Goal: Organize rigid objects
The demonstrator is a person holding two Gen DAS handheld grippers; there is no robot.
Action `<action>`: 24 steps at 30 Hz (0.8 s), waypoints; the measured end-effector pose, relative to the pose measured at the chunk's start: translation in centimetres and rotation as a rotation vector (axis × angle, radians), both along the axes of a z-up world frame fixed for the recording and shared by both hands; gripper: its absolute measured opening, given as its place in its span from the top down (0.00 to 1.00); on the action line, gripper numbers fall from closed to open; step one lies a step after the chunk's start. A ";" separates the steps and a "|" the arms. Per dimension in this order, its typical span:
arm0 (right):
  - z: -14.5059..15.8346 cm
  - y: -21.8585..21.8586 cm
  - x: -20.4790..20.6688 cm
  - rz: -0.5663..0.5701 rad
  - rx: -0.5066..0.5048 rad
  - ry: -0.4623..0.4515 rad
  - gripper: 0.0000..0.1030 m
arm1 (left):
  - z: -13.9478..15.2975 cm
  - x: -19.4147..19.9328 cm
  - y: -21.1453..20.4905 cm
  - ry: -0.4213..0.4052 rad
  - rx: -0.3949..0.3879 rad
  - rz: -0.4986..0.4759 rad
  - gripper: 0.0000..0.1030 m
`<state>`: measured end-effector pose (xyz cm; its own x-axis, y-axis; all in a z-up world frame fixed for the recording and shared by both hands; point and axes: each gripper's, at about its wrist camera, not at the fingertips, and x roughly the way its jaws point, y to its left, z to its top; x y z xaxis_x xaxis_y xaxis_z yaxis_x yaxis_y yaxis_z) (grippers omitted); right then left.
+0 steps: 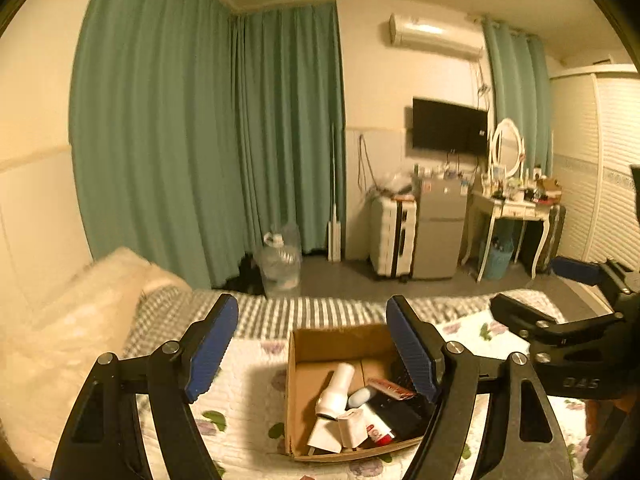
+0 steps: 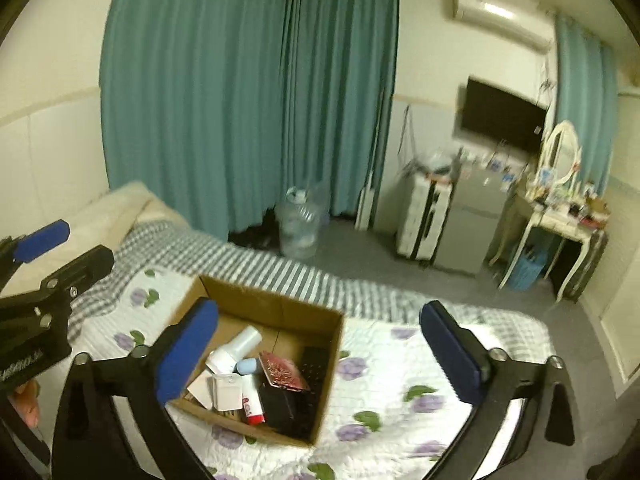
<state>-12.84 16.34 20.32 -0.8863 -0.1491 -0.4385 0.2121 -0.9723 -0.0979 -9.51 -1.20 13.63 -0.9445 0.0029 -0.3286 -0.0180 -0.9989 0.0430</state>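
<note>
Open cardboard box (image 2: 276,312) of small items on the bed (image 2: 400,360).

The box holds a white bottle (image 2: 236,350) lying tilted, cap end low toward the near left, neck toward the far right; a red tube (image 2: 253,402); a maroon case (image 2: 282,372); black blocks. Left gripper (image 1: 310,346) and right gripper (image 2: 320,350) hover above, jaws spread wide and grasping nothing.

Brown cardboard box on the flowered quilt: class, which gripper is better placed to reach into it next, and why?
Probably the left gripper: its open blue pads frame the brown cardboard box head-on. The right gripper, also open and empty, has the box off toward its left finger.
</note>
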 end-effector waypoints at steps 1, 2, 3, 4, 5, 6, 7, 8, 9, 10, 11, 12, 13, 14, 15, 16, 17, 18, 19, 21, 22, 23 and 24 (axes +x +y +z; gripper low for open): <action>0.9 0.2 1.1 -0.005 0.002 0.018 0.00 | 0.4 0.8 -0.1 0.011 0.001 0.003 0.23; 1.7 0.4 1.9 -0.008 -0.001 0.033 0.00 | 1.2 1.9 -0.2 0.029 0.001 0.003 0.23; 2.3 0.5 2.8 -0.011 -0.007 0.048 0.00 | 1.7 2.5 -0.4 0.039 -0.001 0.006 0.23; 2.8 0.7 3.7 -0.016 -0.017 0.063 0.00 | 2.1 3.4 -0.5 0.055 -0.004 0.012 0.23; 3.1 0.8 4.5 -0.016 -0.025 0.074 0.00 | 2.2 4.2 -0.7 0.071 -0.009 0.017 0.23; 3.3 0.7 5.3 -0.016 -0.033 0.083 0.00 | 2.2 4.7 -0.8 0.081 -0.014 0.020 0.23; 3.3 0.8 6.0 -0.020 -0.042 0.089 0.00 | 2.2 5.4 -0.8 0.089 -0.023 0.023 0.23; 3.3 0.8 6.6 -0.025 -0.050 0.094 0.00 | 1.9 6.1 -0.8 0.092 -0.034 0.028 0.23; 3.2 0.9 6.9 -0.027 -0.056 0.098 0.00 | 1.7 6.5 -0.8 0.091 -0.042 0.032 0.23; 3.0 0.9 7.3 -0.030 -0.063 0.102 0.00 | 1.4 6.8 -0.8 0.090 -0.048 0.033 0.23; 2.7 1.0 7.7 -0.031 -0.069 0.107 0.00 | 0.9 7.1 -0.9 0.089 -0.052 0.031 0.23; 2.3 1.1 8.1 -0.035 -0.074 0.112 0.00 | 0.5 7.2 -1.0 0.087 -0.054 0.027 0.23; 1.8 1.2 8.5 -0.044 -0.079 0.119 0.00 | -0.1 7.3 -1.0 0.083 -0.056 0.029 0.23; 1.2 1.2 8.5 -0.050 -0.082 0.122 0.00 | -0.5 7.2 -0.9 0.078 -0.057 0.032 0.23; 0.4 1.3 8.6 -0.057 -0.086 0.125 0.00 | -1.3 7.1 -0.9 0.069 -0.056 0.034 0.23; -0.6 1.3 8.6 -0.066 -0.089 0.127 0.00 | -1.9 7.1 -0.9 0.063 -0.054 0.034 0.23; -1.5 1.2 8.6 -0.075 -0.086 0.126 0.00 | -3.0 7.0 -1.0 0.054 -0.048 0.035 0.23; -2.9 1.1 8.5 -0.089 -0.080 0.126 0.00 | -4.0 6.8 -1.0 0.046 -0.042 0.034 0.23; -3.9 1.2 8.4 -0.093 -0.077 0.125 0.00 | -5.0 6.8 -1.1 0.038 -0.038 0.031 0.23; -6.7 0.9 7.5 -0.102 -0.065 0.107 0.00 | -7.0 6.7 -1.0 0.018 -0.040 0.049 0.23; -8.0 1.0 7.0 -0.109 -0.062 0.087 0.00 | -7.9 6.5 -1.0 0.006 -0.034 0.063 0.23; -9.1 1.0 6.4 -0.119 -0.060 0.065 0.00 | -8.5 6.4 -1.0 -0.003 -0.021 0.063 0.23; -10.3 1.0 5.8 -0.132 -0.055 0.038 0.00 | -9.3 6.1 -1.0 -0.019 -0.009 0.055 0.23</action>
<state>-7.00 17.38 10.03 -0.9156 -0.0528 -0.3986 0.0789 -0.9956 -0.0496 -3.40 -2.23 4.37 -0.9367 -0.0521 -0.3462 0.0361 -0.9980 0.0525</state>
